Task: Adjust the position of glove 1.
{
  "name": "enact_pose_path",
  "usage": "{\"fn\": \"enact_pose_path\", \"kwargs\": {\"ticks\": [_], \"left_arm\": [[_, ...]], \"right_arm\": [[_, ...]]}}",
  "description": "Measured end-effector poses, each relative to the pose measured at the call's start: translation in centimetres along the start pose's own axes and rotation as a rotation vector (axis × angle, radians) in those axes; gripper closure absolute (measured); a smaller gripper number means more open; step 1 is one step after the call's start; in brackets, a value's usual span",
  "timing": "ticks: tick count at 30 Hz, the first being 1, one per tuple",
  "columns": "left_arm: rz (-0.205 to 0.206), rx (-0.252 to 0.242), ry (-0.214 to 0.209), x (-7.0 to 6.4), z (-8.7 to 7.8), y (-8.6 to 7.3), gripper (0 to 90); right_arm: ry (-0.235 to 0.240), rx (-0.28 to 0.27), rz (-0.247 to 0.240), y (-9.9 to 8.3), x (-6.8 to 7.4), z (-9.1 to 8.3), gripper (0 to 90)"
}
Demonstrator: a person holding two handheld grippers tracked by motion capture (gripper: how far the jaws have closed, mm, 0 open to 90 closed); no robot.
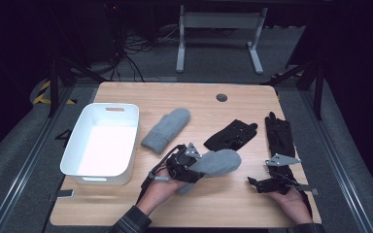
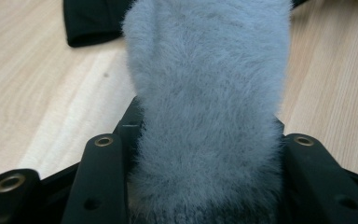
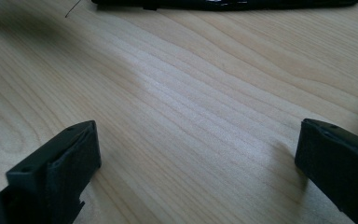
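Note:
My left gripper (image 1: 196, 170) is shut on a fuzzy grey mitten (image 1: 218, 161), which sticks out to the right just above the table. In the left gripper view that mitten (image 2: 205, 93) sits pinched between the two black jaws of my left gripper (image 2: 200, 140). A second grey mitten (image 1: 166, 128) lies flat near the table's middle. Two black gloves lie on the right half, one (image 1: 230, 134) crumpled and one (image 1: 279, 132) stretched out. My right gripper (image 1: 252, 184) hovers low near the front right, open and holding nothing, with bare wood between its jaws (image 3: 196, 154).
A white plastic bin (image 1: 80, 145) stands at the table's left side with nothing visible inside. A round cable hole (image 1: 221, 97) is at the back. The edge of a black glove (image 3: 223, 3) lies ahead of the right gripper. A black glove (image 2: 93, 23) lies beyond the held mitten.

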State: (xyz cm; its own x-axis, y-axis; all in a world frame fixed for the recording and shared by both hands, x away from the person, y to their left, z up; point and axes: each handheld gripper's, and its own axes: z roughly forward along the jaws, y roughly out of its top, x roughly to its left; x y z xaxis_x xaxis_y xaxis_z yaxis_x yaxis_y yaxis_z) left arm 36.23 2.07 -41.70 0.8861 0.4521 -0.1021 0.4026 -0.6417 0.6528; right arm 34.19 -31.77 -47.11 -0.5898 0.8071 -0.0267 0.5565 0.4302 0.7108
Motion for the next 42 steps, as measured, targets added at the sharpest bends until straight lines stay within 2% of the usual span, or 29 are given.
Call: {"fn": "enact_pose_path", "kwargs": {"ticks": [7, 13, 15, 17, 19, 21, 25, 32, 39, 42], "left_arm": [[-0.01, 0.025, -0.02, -1.2, 1.4, -0.6, 52.9], [-0.003, 0.071, -0.041, -1.7, 2.7, -1.0, 50.0], [0.011, 0.087, -0.047, -1.7, 3.0, -1.0, 44.1], [0.017, 0.089, -0.042, -1.9, 2.9, -1.0, 36.0], [0.027, 0.082, -0.056, -2.0, 2.7, -0.9, 27.9], [0.033, 0.072, -0.06, -2.1, 2.3, -0.7, 23.6], [0.026, 0.018, -0.073, -2.0, 1.2, -0.4, 19.4], [0.008, -0.029, -0.033, -0.7, -0.6, 0.2, 17.1], [-0.038, -0.053, 0.058, 2.2, -1.3, 0.6, 16.7], [-0.039, -0.038, 0.112, 3.3, -1.3, 0.9, 15.4]], "right_arm": [[-0.001, 0.0, 0.0, 0.0, 0.0, 0.0, 0.4], [-0.001, 0.0, 0.001, 0.0, 0.0, 0.0, 0.3], [-0.001, 0.0, 0.001, 0.0, 0.0, 0.0, 0.3], [-0.001, 0.0, 0.001, 0.0, 0.0, 0.0, 0.3], [-0.001, 0.0, 0.001, 0.0, 0.0, 0.0, 0.3], [-0.001, 0.0, 0.0, 0.0, 0.0, 0.0, 0.3], [-0.001, 0.0, 0.001, 0.0, 0.0, 0.0, 0.3], [-0.001, 0.0, 0.001, 0.0, 0.0, 0.0, 0.3], [-0.001, 0.0, 0.001, 0.0, 0.0, 0.0, 0.3], [-0.001, 0.0, 0.001, 0.0, 0.0, 0.0, 0.3]]}}
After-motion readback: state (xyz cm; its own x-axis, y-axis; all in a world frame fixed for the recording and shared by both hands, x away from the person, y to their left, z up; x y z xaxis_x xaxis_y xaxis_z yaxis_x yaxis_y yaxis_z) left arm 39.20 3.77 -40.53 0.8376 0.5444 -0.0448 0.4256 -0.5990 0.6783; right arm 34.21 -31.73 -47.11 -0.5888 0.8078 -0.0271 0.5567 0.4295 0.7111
